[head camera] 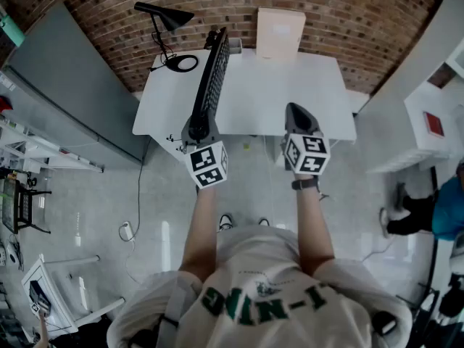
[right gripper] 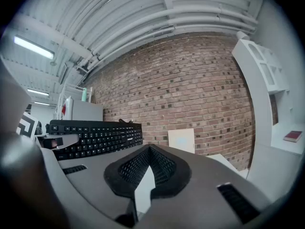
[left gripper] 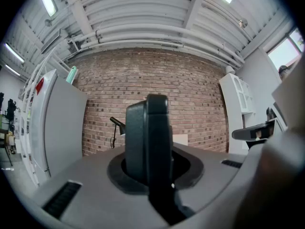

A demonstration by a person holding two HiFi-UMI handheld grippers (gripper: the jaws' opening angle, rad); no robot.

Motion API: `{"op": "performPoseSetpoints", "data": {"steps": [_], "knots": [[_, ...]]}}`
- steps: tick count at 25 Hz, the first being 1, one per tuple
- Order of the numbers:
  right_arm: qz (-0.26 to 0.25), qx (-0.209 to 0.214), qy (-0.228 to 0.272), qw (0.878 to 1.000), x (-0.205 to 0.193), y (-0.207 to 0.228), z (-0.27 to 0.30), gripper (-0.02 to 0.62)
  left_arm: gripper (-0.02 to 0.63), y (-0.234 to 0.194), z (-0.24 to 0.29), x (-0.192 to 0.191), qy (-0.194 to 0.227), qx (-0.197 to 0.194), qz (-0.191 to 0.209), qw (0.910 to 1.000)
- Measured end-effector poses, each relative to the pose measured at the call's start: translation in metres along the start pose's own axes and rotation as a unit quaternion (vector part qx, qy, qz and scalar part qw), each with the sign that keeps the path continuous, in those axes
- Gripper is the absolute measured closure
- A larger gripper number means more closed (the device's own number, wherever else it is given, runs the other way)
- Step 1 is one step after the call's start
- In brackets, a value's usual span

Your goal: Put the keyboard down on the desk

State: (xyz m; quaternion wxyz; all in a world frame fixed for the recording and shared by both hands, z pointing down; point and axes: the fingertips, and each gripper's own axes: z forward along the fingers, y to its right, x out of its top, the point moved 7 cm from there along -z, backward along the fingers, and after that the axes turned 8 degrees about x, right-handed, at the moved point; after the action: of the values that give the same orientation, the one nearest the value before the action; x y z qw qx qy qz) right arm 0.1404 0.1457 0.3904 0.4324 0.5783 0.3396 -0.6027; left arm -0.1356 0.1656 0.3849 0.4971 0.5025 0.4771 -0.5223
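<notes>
The left hand-held gripper (head camera: 201,127) clamped the keyboard (head camera: 214,71), edge-up ahead of it; the right hand-held gripper (head camera: 296,113) beside it was closed, empty.

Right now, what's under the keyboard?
The white desk lies under the keyboard, which the left gripper holds on edge. The strip directly beneath it is covered.

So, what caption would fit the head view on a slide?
Left gripper holds a black keyboard on edge over the white desk; right gripper empty.
</notes>
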Motion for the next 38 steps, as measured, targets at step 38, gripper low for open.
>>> {"op": "performPoseSetpoints", "data": {"steps": [38], "knots": [[0.039, 0.046, 0.001, 0.998, -0.034, 0.067, 0.039, 0.594, 0.535, 0.059, 0.048, -0.038, -0.036, -0.001, -0.014, 0.9992]]}}
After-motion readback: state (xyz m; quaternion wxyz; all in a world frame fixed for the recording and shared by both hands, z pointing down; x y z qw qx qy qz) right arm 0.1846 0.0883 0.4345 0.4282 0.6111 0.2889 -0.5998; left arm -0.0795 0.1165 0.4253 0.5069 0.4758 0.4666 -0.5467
